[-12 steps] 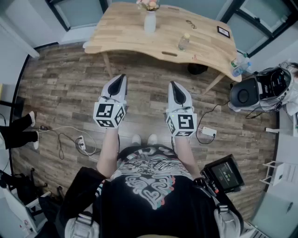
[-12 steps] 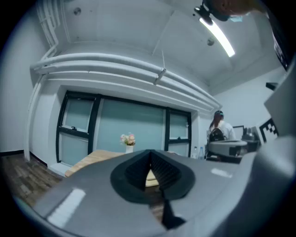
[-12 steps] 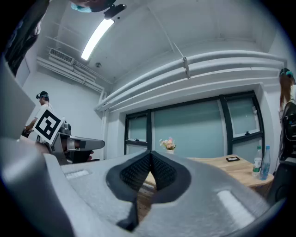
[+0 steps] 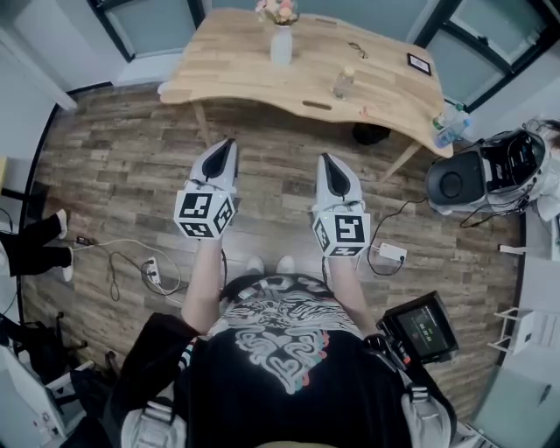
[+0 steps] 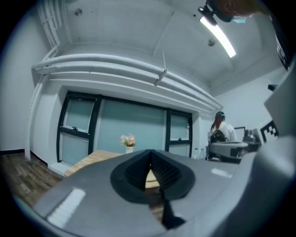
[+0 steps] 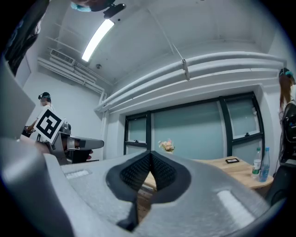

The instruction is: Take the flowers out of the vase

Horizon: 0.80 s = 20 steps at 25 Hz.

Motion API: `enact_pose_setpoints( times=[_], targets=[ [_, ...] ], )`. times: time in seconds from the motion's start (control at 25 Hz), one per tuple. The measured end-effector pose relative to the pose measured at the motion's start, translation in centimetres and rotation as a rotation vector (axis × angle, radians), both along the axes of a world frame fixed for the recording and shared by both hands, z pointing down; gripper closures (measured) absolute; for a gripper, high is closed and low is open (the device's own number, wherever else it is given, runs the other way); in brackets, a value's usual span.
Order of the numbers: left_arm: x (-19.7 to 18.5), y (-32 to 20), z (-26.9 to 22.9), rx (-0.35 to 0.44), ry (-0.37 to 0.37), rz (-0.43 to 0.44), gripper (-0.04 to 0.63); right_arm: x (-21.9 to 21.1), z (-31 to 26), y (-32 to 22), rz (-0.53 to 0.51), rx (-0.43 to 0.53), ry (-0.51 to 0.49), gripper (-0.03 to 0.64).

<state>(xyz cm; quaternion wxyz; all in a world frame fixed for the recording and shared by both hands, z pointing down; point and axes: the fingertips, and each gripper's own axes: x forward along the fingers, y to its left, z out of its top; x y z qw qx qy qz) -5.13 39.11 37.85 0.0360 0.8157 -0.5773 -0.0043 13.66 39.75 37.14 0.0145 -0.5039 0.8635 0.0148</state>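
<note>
**Head view with the left gripper view and right gripper view.** The person is standing on the wooden floor, short of the worktop, and is holding both tools level and side by side, pointing toward it. The left tool is keeping its jaws pressed fully together with nothing between them. The right tool is likewise closed tight and carrying nothing (each gripper view is showing the ribbed pads meeting along one line).

The flowers, pale pink and cream, are sitting upright in the white vase. The vase is standing near the far edge of the worktop, left of its middle. Both tools are hanging over the floor, well apart from the vase.

A clear bottle is standing nearer the front edge, right of the vase. A small dark frame is lying toward the far right corner, and two capped bottles are standing at the right end. White cables are trailing on the floor at the left.
</note>
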Motion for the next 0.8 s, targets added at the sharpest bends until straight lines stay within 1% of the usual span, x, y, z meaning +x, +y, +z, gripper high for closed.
enact_pose_setpoints(
  times=[0.2,0.56,0.8],
  targets=[
    [0.1,-0.4,0.2,-0.002,-0.003,-0.017,0.606,0.6,-0.3,-0.2,-0.021,0.023,-0.044,0.618],
    [1.8,-1.2,0.3,-0.001,-0.006,-0.03,0.606,2.9,0.1,-1.4,-0.015,0.022,-0.042,0.618],
    [1.5,-3.8,0.7,-0.006,-0.024,-0.044,0.606,2.7,0.3,-4.2,-0.015,0.014,-0.036,0.618]
  ],
)
